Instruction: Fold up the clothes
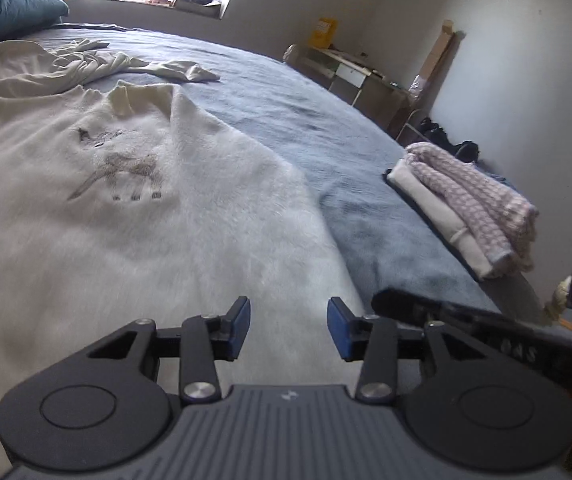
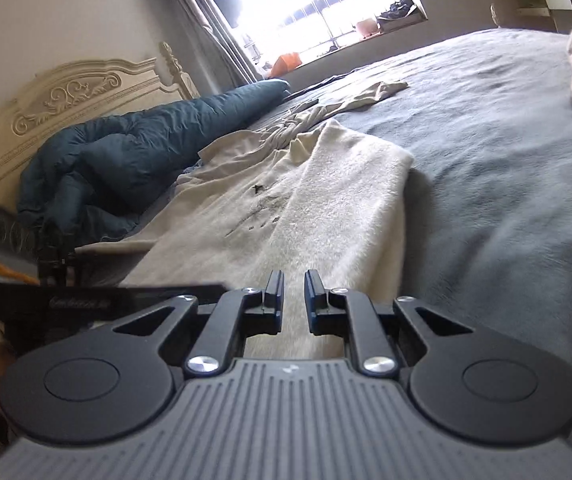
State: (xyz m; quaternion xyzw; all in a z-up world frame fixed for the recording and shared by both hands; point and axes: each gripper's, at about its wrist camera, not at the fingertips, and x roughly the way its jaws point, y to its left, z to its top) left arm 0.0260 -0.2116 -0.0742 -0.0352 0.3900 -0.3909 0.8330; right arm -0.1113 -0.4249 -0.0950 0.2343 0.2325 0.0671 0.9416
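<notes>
A white fleece sweater [image 1: 126,200] with a grey embroidered motif lies flat on the blue-grey bed cover [image 1: 305,100]. In the right wrist view the sweater [image 2: 325,200] has one side folded in over the body. My left gripper [image 1: 289,322] hovers over the sweater's near edge, open, with nothing between its blue pads. My right gripper [image 2: 294,300] sits low over the sweater's near end. Its jaws stand a narrow gap apart and no cloth is pinched in them. Each view shows the other gripper's black body at its side.
A crumpled beige garment [image 1: 46,68] lies beyond the sweater. A folded pile topped by pink-patterned cloth [image 1: 465,204] sits at the bed's right edge. A teal duvet [image 2: 126,148] is bunched against the carved headboard [image 2: 66,96]. A desk [image 1: 353,72] stands by the far wall.
</notes>
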